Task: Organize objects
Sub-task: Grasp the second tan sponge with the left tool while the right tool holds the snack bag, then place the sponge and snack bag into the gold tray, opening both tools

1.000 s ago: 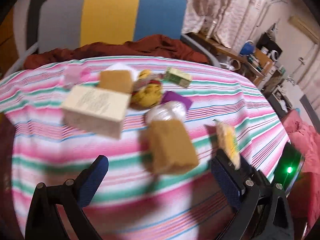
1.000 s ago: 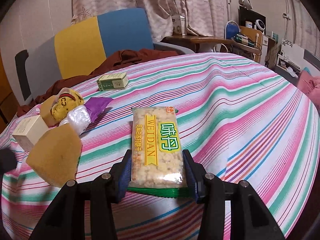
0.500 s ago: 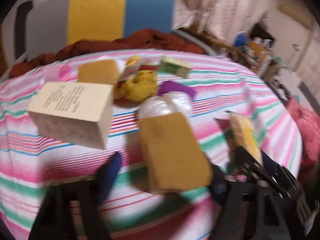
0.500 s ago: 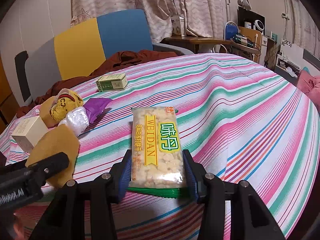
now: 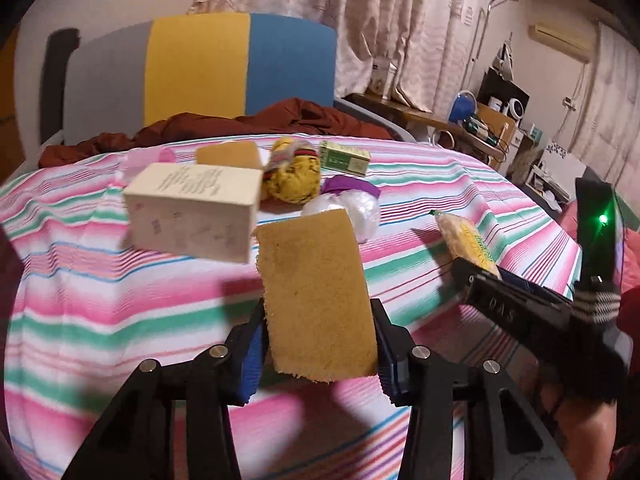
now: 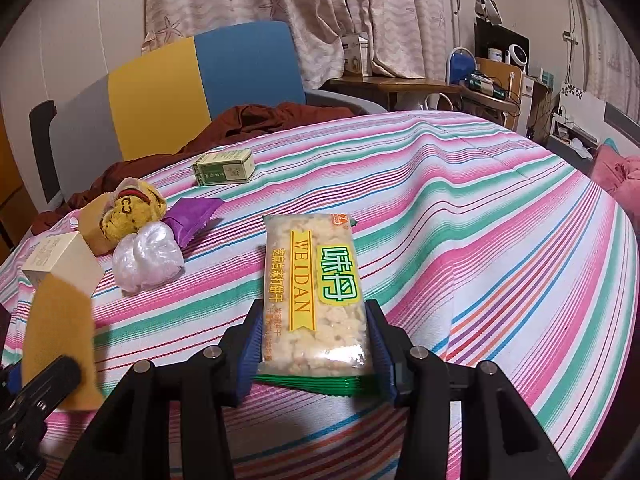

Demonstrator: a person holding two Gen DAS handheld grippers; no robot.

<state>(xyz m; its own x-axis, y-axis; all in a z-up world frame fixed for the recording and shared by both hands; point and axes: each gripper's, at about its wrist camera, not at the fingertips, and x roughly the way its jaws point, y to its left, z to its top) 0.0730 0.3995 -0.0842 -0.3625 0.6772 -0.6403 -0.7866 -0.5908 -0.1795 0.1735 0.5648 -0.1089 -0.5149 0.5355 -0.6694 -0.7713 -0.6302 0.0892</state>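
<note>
Striped tablecloth [image 6: 500,208] is taking up most of the view. On it a cream box [image 5: 192,210] is sitting just left of the tan sponge [image 5: 316,296], which the left gripper [image 5: 318,354] is closing its jaws on, blue pads already against both edges. The right gripper [image 6: 316,350] is clamping the near end of a cracker packet [image 6: 316,292]. A yellow plush toy [image 6: 132,212], a crumpled plastic bag [image 6: 146,258], a purple wrapper [image 6: 194,214] and a green box [image 6: 224,167] are lying behind.
</note>
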